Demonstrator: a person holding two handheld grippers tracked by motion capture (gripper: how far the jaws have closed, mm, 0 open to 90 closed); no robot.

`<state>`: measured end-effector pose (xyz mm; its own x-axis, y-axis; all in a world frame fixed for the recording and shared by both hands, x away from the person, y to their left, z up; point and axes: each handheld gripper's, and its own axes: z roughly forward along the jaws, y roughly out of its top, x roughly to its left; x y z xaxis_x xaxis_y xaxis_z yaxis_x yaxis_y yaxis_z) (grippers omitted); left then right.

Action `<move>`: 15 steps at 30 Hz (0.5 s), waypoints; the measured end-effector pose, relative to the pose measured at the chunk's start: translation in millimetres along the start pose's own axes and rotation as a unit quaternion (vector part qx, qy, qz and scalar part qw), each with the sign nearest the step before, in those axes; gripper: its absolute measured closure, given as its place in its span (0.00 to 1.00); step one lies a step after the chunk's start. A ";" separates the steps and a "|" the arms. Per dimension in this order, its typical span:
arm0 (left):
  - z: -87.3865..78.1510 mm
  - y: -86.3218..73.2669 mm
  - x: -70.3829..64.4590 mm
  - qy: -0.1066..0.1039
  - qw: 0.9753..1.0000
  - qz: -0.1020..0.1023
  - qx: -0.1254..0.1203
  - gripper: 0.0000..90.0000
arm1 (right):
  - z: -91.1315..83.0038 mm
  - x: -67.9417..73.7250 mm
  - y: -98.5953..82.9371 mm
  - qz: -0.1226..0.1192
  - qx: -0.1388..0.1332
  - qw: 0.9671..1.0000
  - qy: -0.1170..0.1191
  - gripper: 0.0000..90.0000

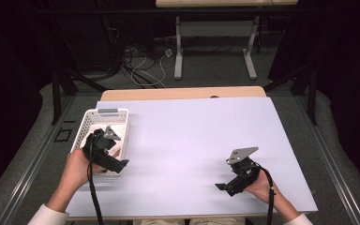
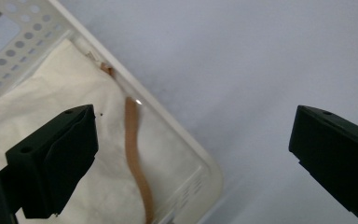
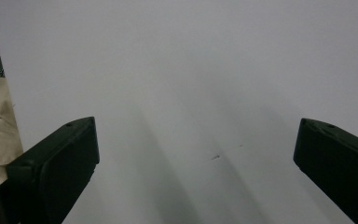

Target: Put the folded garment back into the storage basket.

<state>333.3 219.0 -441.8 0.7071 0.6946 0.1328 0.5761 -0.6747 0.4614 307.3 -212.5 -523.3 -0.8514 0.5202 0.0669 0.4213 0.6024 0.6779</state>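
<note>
Your white table sheet (image 1: pixel 192 140) is bare through the middle, so there is plenty of room to work once something comes out of the white basket (image 1: pixel 88 123) at the left edge. Inside it lies a cream cloth (image 2: pixel 42 93) with a tan strap (image 2: pixel 133 144) running along the basket's near wall (it may be a bag handle, but that is hard to tell).

Your left gripper (image 2: pixel 191 158) hangs over the basket's near corner with its jaws spread wide, one above the cloth and the other out over the sheet, straddling the rim. Shift it further into the basket so both jaws clear the wall, then come down on a raised fold of cloth rather than the flat part. Close only when fabric sits between both pads.

Your right gripper (image 1: pixel 238 174) rests low over the sheet at the near right, jaws also wide apart and holding nothing; keep it there, well apart from the basket.
</note>
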 end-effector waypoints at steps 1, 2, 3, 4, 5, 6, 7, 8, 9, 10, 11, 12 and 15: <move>1.4 -0.4 -2.9 -0.002 1.000 0.001 0.001 0.02 | 0.5 0.5 0.1 0.000 -0.001 1.000 -0.002 0.00; 2.6 -0.6 -5.3 -0.005 1.000 0.005 0.002 0.01 | 1.3 -0.4 -0.1 -0.009 -0.002 1.000 0.001 0.00; 3.9 -1.2 -8.2 -0.009 1.000 0.005 0.002 0.01 | 1.4 1.3 0.2 -0.002 0.000 1.000 0.003 0.00; 5.2 -2.0 -10.9 -0.012 1.000 0.005 -0.001 0.01 | 1.3 1.5 0.4 -0.005 0.006 1.000 0.003 0.00; 6.3 -2.6 -13.4 -0.016 1.000 0.006 -0.002 0.01 | 1.6 1.9 0.5 -0.006 0.007 1.000 0.002 0.00; 7.6 -3.3 -15.8 -0.019 1.000 0.010 -0.001 0.01 | 1.3 2.1 0.5 -0.008 0.006 1.000 0.002 0.00; 8.6 -4.0 -18.0 -0.022 1.000 0.011 -0.002 0.01 | 0.8 2.5 0.3 -0.009 0.007 1.000 0.003 0.00; 10.1 -5.0 -21.6 -0.027 1.000 0.013 -0.003 0.01 | 0.4 3.0 0.0 -0.006 0.008 1.000 0.003 0.00; 11.4 -5.8 -23.8 -0.028 0.999 0.014 -0.006 0.01 | -0.7 3.8 -1.2 -0.004 0.012 1.000 0.005 0.00; 12.9 -6.9 -27.5 -0.033 0.999 0.017 -0.007 0.01 | -0.9 3.8 -2.3 -0.008 0.010 1.000 0.004 0.00; 14.3 -7.9 -30.4 -0.038 0.999 0.018 -0.007 0.00 | -1.4 4.7 -4.1 -0.002 0.012 1.000 0.005 0.00; 16.2 -8.7 -34.1 -0.044 0.999 0.020 -0.006 0.00 | -2.2 5.2 -5.4 -0.001 0.017 1.000 0.006 0.00; 21.9 -11.0 -45.1 -0.059 0.998 0.031 0.004 0.00 | -4.0 7.1 -8.9 0.001 0.027 1.000 0.004 0.00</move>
<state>304.1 189.6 -472.1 0.7844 0.6176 0.0567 0.5329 -0.7179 0.4480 296.3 -216.6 -525.9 -0.8533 0.5160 0.0743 0.4386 0.6334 0.6375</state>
